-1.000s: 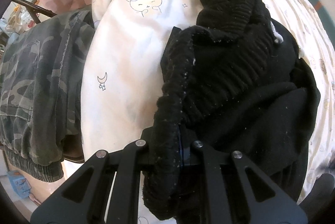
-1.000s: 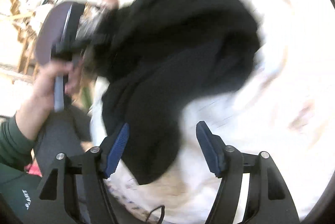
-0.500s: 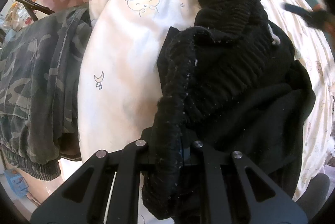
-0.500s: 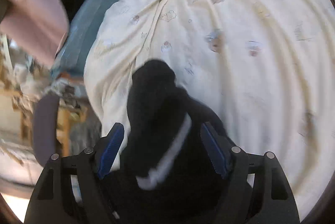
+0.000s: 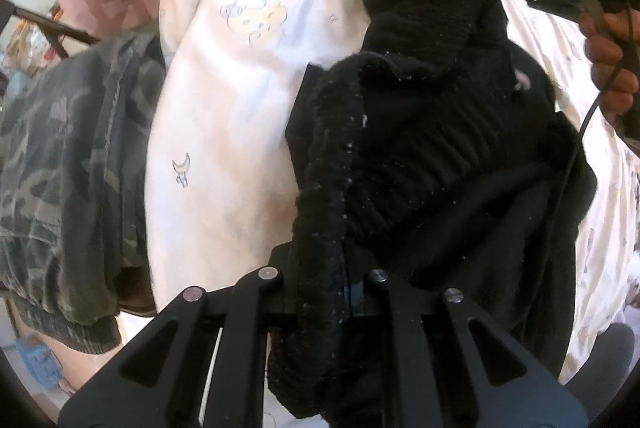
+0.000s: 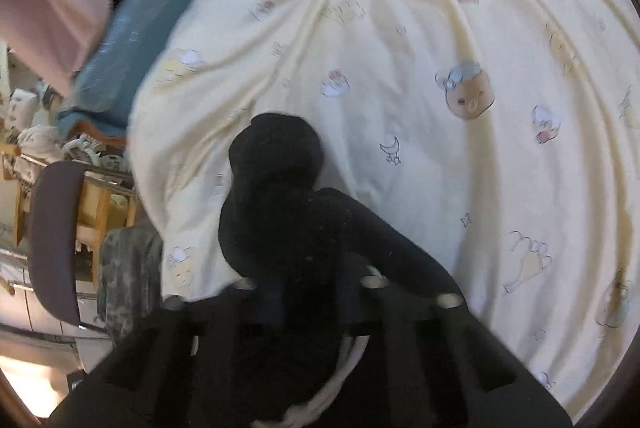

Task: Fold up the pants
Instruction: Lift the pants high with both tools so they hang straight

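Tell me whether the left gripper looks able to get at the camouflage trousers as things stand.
Probably not yet. The left gripper is shut on the black pants, so its jaws are full. The camouflage trousers lie to its left at the edge of the cream quilt, with nothing lying across them.

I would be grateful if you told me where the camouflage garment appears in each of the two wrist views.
Left wrist view: the camouflage garment fills the left edge, hanging beside the cream bedspread.
Right wrist view: a small patch of it shows at lower left, below the bedspread's edge.
Shared landmark: the cream bedspread with its moon-and-star print.
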Motion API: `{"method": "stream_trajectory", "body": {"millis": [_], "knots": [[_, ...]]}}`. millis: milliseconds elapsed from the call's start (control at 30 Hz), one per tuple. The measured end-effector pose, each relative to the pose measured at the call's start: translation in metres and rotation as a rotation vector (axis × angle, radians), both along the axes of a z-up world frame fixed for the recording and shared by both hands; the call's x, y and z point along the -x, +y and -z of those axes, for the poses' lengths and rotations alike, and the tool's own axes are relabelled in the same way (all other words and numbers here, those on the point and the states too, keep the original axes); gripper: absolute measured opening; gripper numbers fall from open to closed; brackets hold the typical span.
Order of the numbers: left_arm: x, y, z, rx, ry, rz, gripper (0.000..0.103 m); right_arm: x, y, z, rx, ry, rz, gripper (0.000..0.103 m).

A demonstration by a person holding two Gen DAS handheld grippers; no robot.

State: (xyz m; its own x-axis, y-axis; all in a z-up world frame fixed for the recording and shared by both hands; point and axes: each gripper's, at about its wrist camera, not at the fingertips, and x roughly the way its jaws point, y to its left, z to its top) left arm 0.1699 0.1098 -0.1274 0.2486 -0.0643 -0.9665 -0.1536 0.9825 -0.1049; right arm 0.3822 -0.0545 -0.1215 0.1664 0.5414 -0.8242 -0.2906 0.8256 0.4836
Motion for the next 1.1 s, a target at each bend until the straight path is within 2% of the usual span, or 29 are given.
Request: {"method": "stream_trajectory", "body": {"millis": [100,233,367,467,700,767,800,867,933,1100], "knots": [[0.004,0.003,-0.019,0.010,-0.049,0.010,0.010,0.022,-0.023,-0.041,-0.040,-0.110,0.015,0.010],[0.008,0.011,-0.054,0.067,-0.146,0.024,0.010,0.051,-0.072,-0.105,-0.102,-0.209,0.087,0.009],[0.006,0.011,-0.105,0.069,-0.271,0.053,0.010,0.088,-0.109,-0.175,-0.136,-0.308,0.124,0.009],[0.008,0.006,-0.153,0.055,-0.359,0.092,0.010,0.119,-0.129,-0.232,-0.152,-0.397,0.142,0.009],[0.021,-0.014,-0.298,-0.036,-0.621,0.136,0.010,0.181,-0.170,-0.352,-0.187,-0.595,0.234,0.009],[0.023,-0.018,-0.338,-0.050,-0.673,0.152,0.009,0.202,-0.177,-0.394,-0.196,-0.676,0.246,0.009],[0.027,-0.022,-0.364,-0.065,-0.710,0.165,0.009,0.207,-0.179,-0.407,-0.195,-0.706,0.245,0.009],[0.037,-0.029,-0.410,-0.107,-0.787,0.188,0.009,0.230,-0.182,-0.454,-0.191,-0.805,0.254,0.009],[0.049,-0.033,-0.461,-0.140,-0.863,0.206,0.009,0.246,-0.187,-0.491,-0.199,-0.861,0.272,0.009],[0.069,-0.040,-0.555,-0.206,-0.971,0.230,0.010,0.276,-0.191,-0.579,-0.183,-0.962,0.304,0.009]]}}
